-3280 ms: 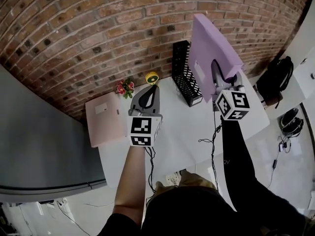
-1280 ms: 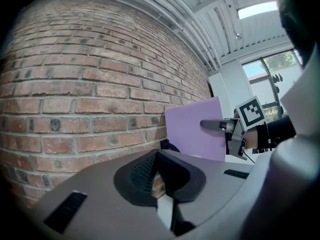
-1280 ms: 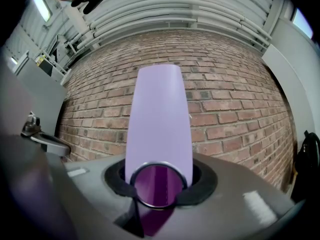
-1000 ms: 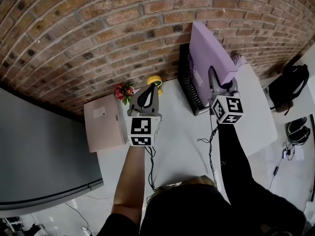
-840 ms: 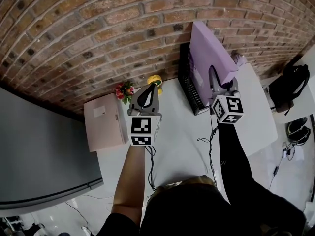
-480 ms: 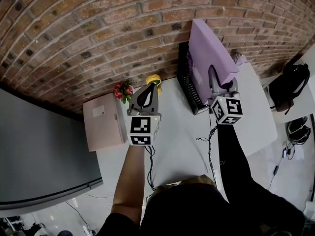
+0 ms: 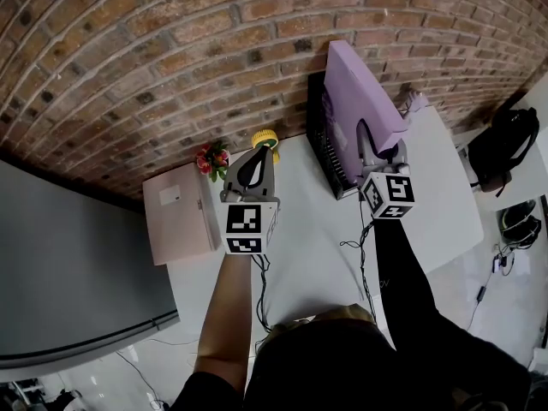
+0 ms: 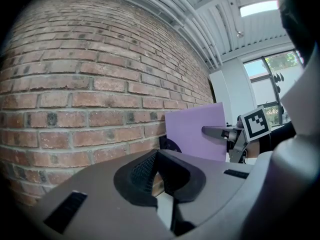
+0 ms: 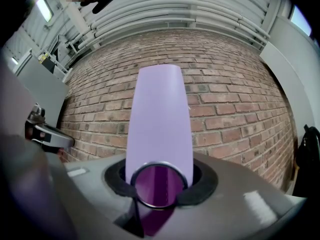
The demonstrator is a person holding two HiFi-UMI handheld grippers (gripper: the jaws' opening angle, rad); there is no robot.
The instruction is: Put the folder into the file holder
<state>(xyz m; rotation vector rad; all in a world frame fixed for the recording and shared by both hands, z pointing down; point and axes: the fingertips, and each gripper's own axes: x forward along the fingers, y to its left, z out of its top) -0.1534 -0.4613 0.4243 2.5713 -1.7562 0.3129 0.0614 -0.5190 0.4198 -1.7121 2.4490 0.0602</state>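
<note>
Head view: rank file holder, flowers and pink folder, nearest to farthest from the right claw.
1. File holder, just left of the right claw.
2. Flowers, farther left by the wall.
3. Pink folder, flat at the table's left end.

Head view steeply down; others level; all share folder [image 7: 364,84], brick wall [image 7: 171,58]

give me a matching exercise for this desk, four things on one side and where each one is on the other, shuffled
Things:
1. lilac plastic folder
2. black mesh file holder
3. pale pink flat folder
4. small pot of red flowers

Places:
A. lying flat at the left end of the white table
B. gripped upright in the right tongs
C. standing against the brick wall, just left of the raised folder
D. by the wall, between the pink folder and a yellow object

Pairs: 1-B, 2-C, 3-A, 4-D
</note>
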